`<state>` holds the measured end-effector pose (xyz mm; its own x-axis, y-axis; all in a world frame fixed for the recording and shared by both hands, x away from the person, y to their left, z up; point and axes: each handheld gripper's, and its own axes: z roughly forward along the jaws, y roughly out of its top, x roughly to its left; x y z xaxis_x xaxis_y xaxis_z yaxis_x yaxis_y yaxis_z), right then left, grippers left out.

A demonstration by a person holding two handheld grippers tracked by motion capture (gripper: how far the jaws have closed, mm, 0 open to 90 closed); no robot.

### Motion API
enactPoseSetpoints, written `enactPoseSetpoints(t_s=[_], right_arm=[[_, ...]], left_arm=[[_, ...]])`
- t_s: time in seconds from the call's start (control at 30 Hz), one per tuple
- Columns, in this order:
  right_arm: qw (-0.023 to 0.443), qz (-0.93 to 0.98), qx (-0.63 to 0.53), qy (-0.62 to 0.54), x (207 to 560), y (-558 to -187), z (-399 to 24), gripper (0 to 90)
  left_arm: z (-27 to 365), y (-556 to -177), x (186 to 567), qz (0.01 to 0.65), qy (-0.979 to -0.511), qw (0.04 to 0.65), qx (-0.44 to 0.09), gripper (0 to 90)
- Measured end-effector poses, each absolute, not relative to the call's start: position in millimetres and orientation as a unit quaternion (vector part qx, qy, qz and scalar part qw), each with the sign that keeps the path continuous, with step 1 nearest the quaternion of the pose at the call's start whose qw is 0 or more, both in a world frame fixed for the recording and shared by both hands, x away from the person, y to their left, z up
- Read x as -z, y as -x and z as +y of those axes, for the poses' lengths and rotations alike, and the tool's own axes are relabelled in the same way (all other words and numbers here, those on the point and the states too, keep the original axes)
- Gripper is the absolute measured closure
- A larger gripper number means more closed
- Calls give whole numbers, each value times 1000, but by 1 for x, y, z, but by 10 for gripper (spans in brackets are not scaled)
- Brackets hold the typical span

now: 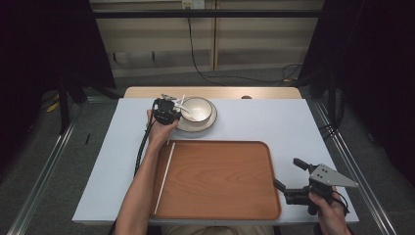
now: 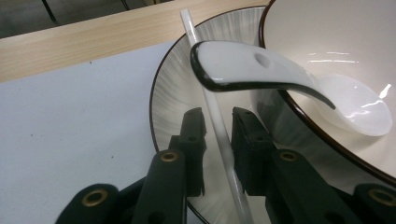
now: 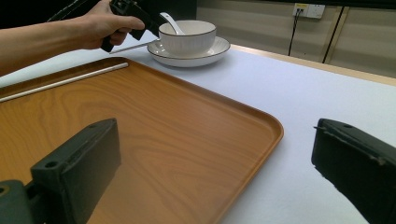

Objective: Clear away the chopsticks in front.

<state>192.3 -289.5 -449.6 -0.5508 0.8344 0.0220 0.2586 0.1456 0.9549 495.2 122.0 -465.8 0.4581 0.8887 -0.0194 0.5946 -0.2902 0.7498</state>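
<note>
The left gripper (image 2: 218, 128) straddles a chopstick (image 2: 219, 135) on the plate (image 2: 163, 98), apparently not yet clamped. It could roll off, or knock the spoon (image 2: 280, 81). The right gripper (image 3: 215, 168) gapes, idle.

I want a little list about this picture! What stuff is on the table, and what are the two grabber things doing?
table: white top
tray: wooden tray, near the person
on tray: one white chopstick along its left side
dishes: bowl standing on a plate
in bowl: white spoon
left hand-held gripper: jaws either side of a second chopstick lying on the plate
right hand-held gripper: open, holding nothing, beside the tray's right edge
</note>
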Motion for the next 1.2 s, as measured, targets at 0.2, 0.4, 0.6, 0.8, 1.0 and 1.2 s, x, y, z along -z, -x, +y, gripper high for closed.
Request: enactPoseSetpoints(t_s=[0.2, 0.4, 0.6, 0.8, 1.0, 1.2], right_arm=[[271, 709, -524, -387, 450, -192, -289, 12], [272, 707, -526, -387, 450, -192, -289, 12], [273, 707, -525, -387, 450, -192, -290, 12], [273, 707, -526, -387, 450, -191, -289, 12], [274, 707, -524, -388, 450, -191, -289, 12], [273, 704, -527, -390, 449, -191, -289, 12]], left_arm=[[120, -497, 465, 489, -775, 343, -208, 778], [120, -500, 467, 485, -787, 326, -197, 800], [121, -500, 468, 506, -772, 335, -188, 825], [123, -496, 459, 495, -777, 337, -193, 826], [124, -490, 455, 502, -767, 338, -214, 827], [135, -486, 454, 518, -750, 358, -204, 828]])
